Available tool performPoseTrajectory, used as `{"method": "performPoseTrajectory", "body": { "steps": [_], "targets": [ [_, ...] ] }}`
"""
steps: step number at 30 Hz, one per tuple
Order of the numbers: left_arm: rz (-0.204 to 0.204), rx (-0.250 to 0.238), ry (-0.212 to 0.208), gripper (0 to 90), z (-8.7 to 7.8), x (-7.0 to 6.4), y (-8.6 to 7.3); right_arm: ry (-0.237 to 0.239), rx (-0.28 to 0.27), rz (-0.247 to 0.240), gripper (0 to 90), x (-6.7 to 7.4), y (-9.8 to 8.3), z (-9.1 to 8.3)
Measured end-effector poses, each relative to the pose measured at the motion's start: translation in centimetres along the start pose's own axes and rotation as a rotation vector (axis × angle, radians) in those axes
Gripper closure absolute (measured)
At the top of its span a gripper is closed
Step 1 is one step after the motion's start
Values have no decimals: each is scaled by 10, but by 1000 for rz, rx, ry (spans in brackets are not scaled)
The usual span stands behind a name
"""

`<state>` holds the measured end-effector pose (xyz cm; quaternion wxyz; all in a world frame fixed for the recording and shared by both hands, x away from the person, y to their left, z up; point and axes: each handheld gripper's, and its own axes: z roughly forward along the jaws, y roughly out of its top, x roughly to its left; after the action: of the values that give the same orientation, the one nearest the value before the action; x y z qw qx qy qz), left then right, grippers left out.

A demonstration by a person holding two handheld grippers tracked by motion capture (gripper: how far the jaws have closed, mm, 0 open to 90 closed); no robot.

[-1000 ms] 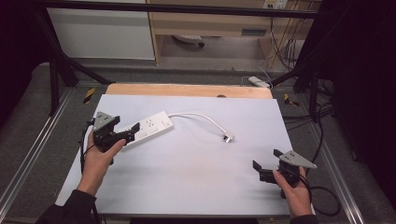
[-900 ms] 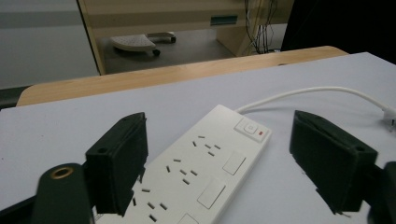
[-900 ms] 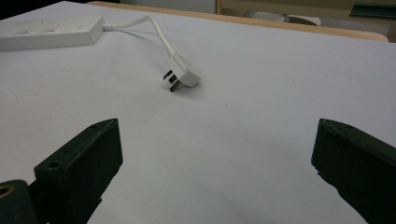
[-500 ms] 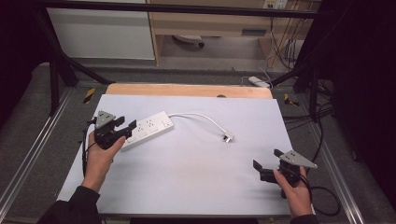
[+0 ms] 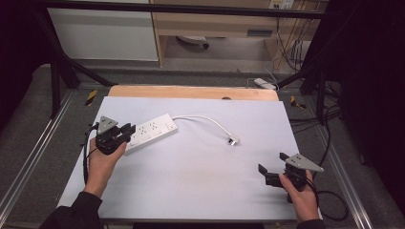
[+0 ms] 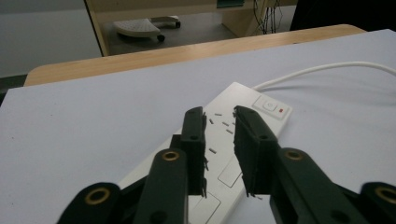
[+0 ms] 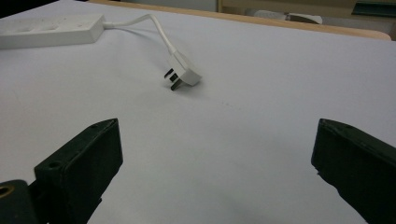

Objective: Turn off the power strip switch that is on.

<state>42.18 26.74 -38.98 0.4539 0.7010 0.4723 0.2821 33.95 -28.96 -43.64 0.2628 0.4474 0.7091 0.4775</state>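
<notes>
power strip lies under the narrowly parted left tongs (gripping nothing); right tongs gape wide, empty.

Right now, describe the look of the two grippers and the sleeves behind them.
Both the left gripper and the right gripper are black with blocky jaws, brass-coloured rivets, a grey three-cornered plate on top and a trailing black cable. The sleeves are dark.

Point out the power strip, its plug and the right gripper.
power strip (image 5: 150,131), high view, middle of its top face.
plug (image 7: 185,72), right gripper view, white body.
right gripper (image 5: 265,173), high view, between its open jaws.
</notes>
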Motion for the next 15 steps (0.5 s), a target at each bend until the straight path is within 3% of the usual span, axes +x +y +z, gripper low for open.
{"method": "performPoseTrajectory", "body": {
  "steps": [6, 15],
  "targets": [
    [-11, 14, -18, 860, 0, 3, -4, -1, 0, -1, 24, 0, 0, 0],
    [-25, 44, -46, 899, -1, 7, -10, -4, 3, -8, 24, 0, 0, 0]
  ]
}}
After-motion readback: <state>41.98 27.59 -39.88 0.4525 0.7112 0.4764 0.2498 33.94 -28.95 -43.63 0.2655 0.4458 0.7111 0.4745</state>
